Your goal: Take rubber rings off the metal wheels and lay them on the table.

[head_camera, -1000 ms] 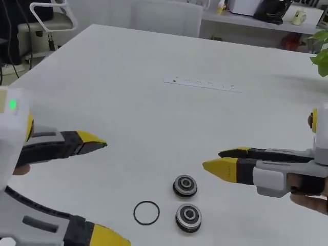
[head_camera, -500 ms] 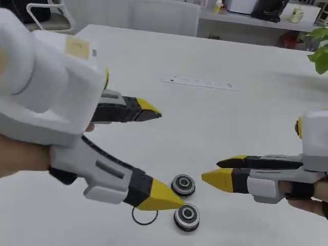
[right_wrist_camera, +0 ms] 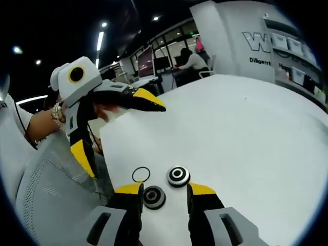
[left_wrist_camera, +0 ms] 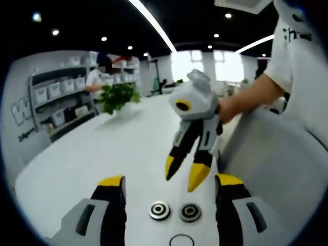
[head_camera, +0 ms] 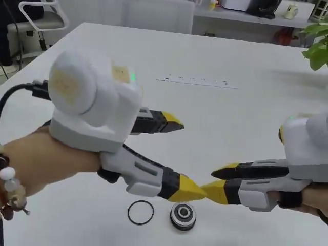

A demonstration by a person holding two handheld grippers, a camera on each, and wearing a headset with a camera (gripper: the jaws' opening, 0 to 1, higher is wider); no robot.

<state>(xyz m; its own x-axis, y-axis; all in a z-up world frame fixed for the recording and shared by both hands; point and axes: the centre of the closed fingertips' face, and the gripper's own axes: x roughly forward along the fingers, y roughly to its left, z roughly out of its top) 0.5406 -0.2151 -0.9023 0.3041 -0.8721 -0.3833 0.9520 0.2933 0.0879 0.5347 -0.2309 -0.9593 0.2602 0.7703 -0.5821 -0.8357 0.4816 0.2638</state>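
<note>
Two metal wheels lie close together on the white table [head_camera: 225, 113]. One wheel [head_camera: 183, 216] shows in the head view; the other is hidden behind the jaw tips. A loose black rubber ring [head_camera: 140, 212] lies flat just left of it. My left gripper [head_camera: 188, 159] hangs open wide above the wheels, its lower jaw tip touching or nearly touching the right gripper [head_camera: 209, 179]. In the left gripper view both wheels [left_wrist_camera: 159, 210] [left_wrist_camera: 190, 211] and the ring [left_wrist_camera: 182, 240] lie between my jaws. The right gripper [right_wrist_camera: 165, 188] is open, with one wheel [right_wrist_camera: 154, 196] between its tips, the other wheel [right_wrist_camera: 177, 175] and the ring [right_wrist_camera: 141, 174] beyond.
A long white strip [head_camera: 197, 81] lies flat mid-table. A plant [head_camera: 316, 43] stands at the far right edge, and a chair [head_camera: 41, 20] at the far left corner. A shelf with a mug [head_camera: 290, 10] runs behind the table.
My left gripper has swung in from the left and now hangs over the wheels, covering one of them. The right gripper has stayed near the wheels. The head camera shifted a little.
</note>
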